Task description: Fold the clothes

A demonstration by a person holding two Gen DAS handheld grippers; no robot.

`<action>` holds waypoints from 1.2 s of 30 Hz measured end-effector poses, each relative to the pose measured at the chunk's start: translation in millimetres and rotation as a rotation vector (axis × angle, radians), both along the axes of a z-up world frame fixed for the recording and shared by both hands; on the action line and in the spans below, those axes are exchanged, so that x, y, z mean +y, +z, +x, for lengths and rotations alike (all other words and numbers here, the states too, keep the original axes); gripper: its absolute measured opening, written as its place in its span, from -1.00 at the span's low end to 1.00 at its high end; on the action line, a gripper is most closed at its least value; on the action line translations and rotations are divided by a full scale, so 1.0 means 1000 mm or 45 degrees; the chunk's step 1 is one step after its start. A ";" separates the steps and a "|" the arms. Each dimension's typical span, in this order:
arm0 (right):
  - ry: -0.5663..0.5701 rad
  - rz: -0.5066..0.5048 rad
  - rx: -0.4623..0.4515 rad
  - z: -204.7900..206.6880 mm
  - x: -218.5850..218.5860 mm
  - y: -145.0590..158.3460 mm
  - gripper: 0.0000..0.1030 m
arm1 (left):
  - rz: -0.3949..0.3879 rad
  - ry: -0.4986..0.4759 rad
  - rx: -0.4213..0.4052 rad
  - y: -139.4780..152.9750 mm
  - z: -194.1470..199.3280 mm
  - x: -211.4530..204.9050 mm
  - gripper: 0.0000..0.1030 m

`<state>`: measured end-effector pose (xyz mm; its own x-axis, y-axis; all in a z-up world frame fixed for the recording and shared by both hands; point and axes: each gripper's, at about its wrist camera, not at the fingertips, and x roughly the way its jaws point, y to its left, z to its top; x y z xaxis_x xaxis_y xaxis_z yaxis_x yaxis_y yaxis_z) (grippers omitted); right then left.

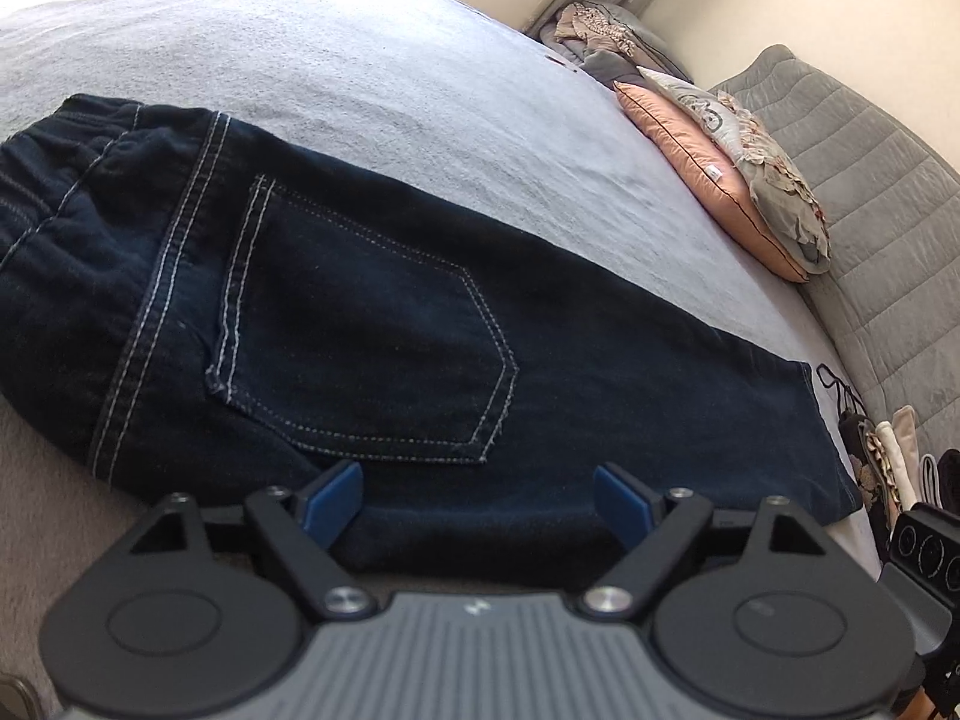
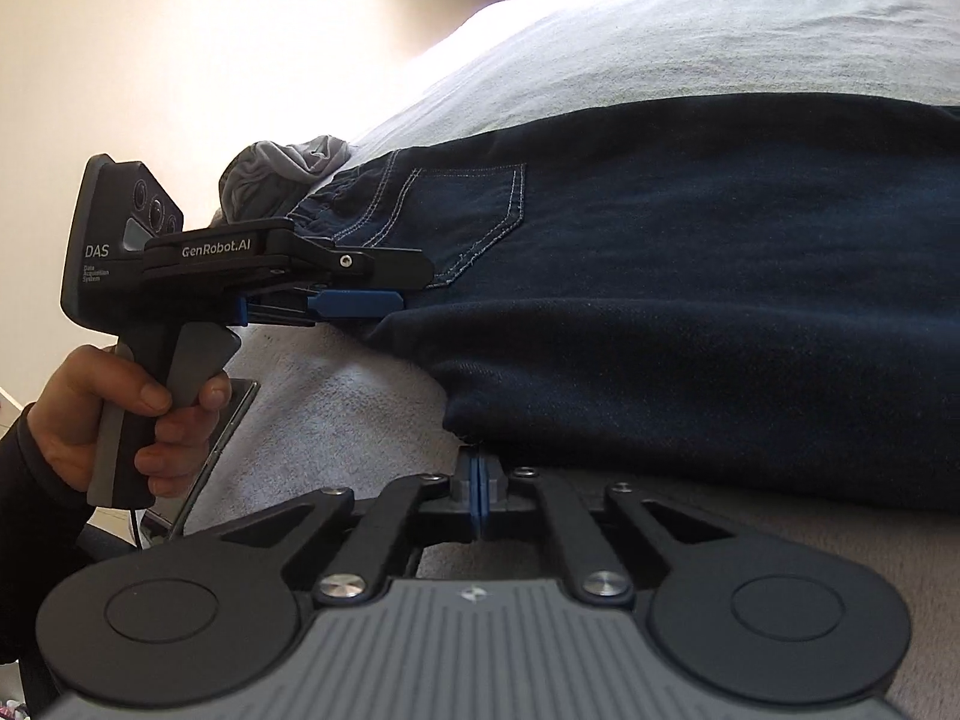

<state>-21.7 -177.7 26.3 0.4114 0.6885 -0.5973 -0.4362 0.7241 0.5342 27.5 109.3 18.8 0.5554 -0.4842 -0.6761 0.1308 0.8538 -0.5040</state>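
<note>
Jeans (image 1: 372, 324) of dark denim lie flat on the pale bedspread (image 1: 336, 60), back pocket (image 1: 366, 336) upward, elastic waistband (image 1: 42, 180) at the left of the left wrist view and the leg running off to the right.

Left side: the person's hand (image 2: 114, 414) grips the handle of the left gripper (image 1: 478, 504). Its blue pads (image 1: 333, 501) stand wide apart, straddling the near edge of the denim below the pocket. They are not pressing on the cloth; nothing is held.

Centre: the fabric's near edge appears doubled, which suggests the legs are already laid one over the other.

Right side: the right gripper (image 2: 478, 498) has its pads fully together at the corner of the dark fabric's near edge. Whether a pinch of cloth is trapped between them cannot be told from the right wrist view; the tips meet just at the hem.

Step in hand, as judged: securing both grip points along the near edge before a lengthwise fold.

Next move calls for: closing the left pads on the edge, confirming the right-hand pinch, then lifting both points together so the layers do not slide apart.
</note>
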 end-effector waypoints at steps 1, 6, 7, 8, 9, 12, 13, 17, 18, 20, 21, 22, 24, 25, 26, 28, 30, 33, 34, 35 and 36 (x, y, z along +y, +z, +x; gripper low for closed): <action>-0.009 0.025 -0.008 0.000 -0.002 -0.001 -0.97 | -0.006 -0.001 0.000 0.000 0.000 0.001 0.67; 0.020 0.072 0.009 -0.001 -0.005 0.009 -0.55 | -0.020 0.002 0.000 0.001 0.000 0.001 0.67; 0.003 0.097 -0.039 -0.003 -0.007 0.017 -0.53 | -0.029 0.009 0.005 0.001 0.001 0.002 0.67; -0.015 0.123 -0.087 -0.005 -0.010 0.024 -0.53 | -0.035 0.016 0.011 0.001 0.002 0.002 0.67; -0.032 0.148 -0.136 -0.007 -0.013 0.031 -0.53 | -0.038 0.022 0.016 0.001 0.002 0.001 0.67; -0.098 0.149 -0.235 -0.005 -0.013 0.039 -0.53 | -0.011 0.020 0.013 0.002 0.002 -0.003 0.69; -0.094 0.035 -0.213 0.001 -0.004 0.031 -0.53 | 0.004 0.017 0.007 0.002 0.002 -0.005 0.69; -0.101 -0.161 -0.233 0.012 0.007 0.002 -0.72 | 0.048 0.014 -0.012 0.003 0.001 -0.005 0.59; -0.120 -0.163 -0.202 0.017 0.002 0.003 -0.83 | 0.051 0.019 -0.014 0.005 0.001 -0.003 0.52; -0.191 -0.181 -0.198 0.020 -0.011 0.012 -0.88 | 0.043 0.018 -0.031 0.010 -0.001 -0.003 0.52; -0.229 -0.189 -0.204 0.020 -0.018 0.017 -0.71 | 0.043 -0.011 -0.054 0.014 -0.004 -0.006 0.55; -0.250 -0.168 -0.202 0.021 -0.024 0.020 -0.62 | 0.045 -0.044 -0.080 0.018 -0.006 -0.010 0.56; -0.260 -0.119 -0.181 0.023 -0.029 0.019 -0.33 | 0.051 -0.118 -0.132 0.026 -0.014 -0.024 0.58; -0.241 -0.172 -0.158 0.026 -0.023 0.014 -0.32 | 0.041 -0.154 -0.146 0.028 -0.017 -0.032 0.58; -0.219 -0.223 -0.149 0.026 -0.017 0.010 -0.32 | 0.034 -0.181 -0.154 0.029 -0.020 -0.038 0.58; -0.190 -0.285 -0.163 0.025 -0.011 0.008 -0.32 | 0.032 -0.208 -0.148 0.026 -0.024 -0.049 0.59; -0.165 -0.296 -0.107 0.027 -0.012 0.012 -0.32 | 0.041 -0.202 -0.120 0.017 -0.023 -0.053 0.62; -0.137 -0.286 -0.089 0.028 -0.016 0.012 -0.32 | -0.009 -0.156 -0.088 0.006 -0.015 -0.047 0.62; -0.136 -0.289 -0.101 0.027 -0.015 0.012 -0.32 | -0.037 -0.135 -0.074 0.003 -0.012 -0.043 0.61; -0.141 -0.289 -0.127 0.026 -0.013 0.013 -0.32 | -0.072 -0.111 -0.056 0.000 -0.009 -0.038 0.60; -0.157 -0.287 -0.171 0.024 -0.012 0.015 -0.32 | -0.094 -0.096 -0.046 -0.003 -0.007 -0.036 0.59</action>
